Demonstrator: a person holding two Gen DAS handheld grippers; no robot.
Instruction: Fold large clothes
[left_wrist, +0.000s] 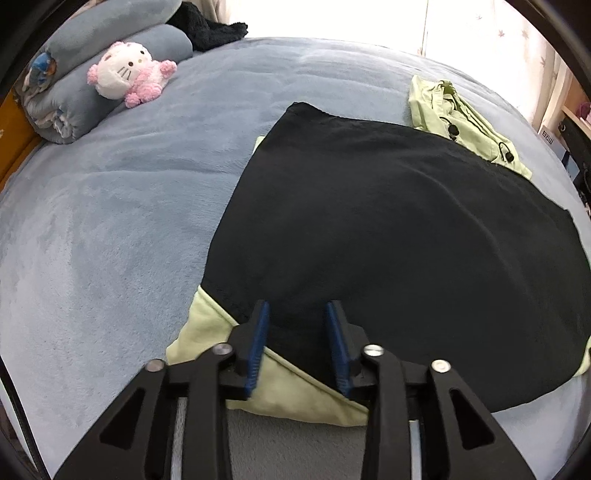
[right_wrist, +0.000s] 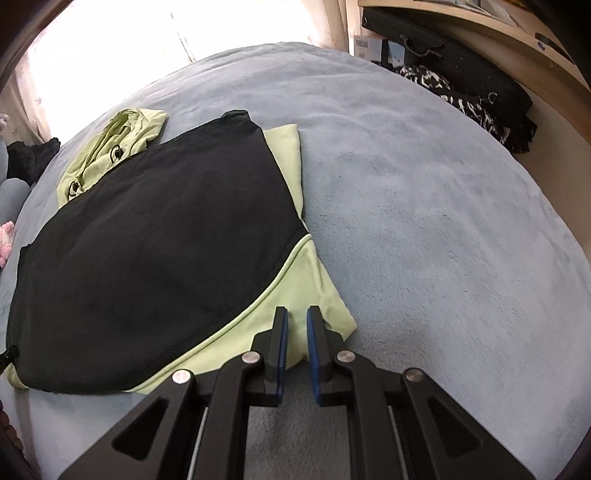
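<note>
**Left claw open, right claw nearly shut over the folded jacket**

Left wrist view: the left claw (left_wrist: 297, 308) stands open, its blue pads apart with nothing pressed between them. It hangs over the near edge of the black-and-green jacket (left_wrist: 388, 221), where the black panel meets a pale green corner. The jacket lies flat on the grey-blue bed cover (left_wrist: 110, 221), its green hood (left_wrist: 454, 114) bunched at the far end. A pink and white plush cat (left_wrist: 129, 72) leans on a rolled grey blanket (left_wrist: 74, 103) at the far left.

Right wrist view: the right claw (right_wrist: 297, 314) is almost closed, only a narrow gap between its pads. Its tips sit over the pale green corner of the jacket (right_wrist: 147, 229); whether cloth is pinched I cannot tell. Dark clothing (right_wrist: 472, 92) is heaped beyond the bed's far right edge.
</note>
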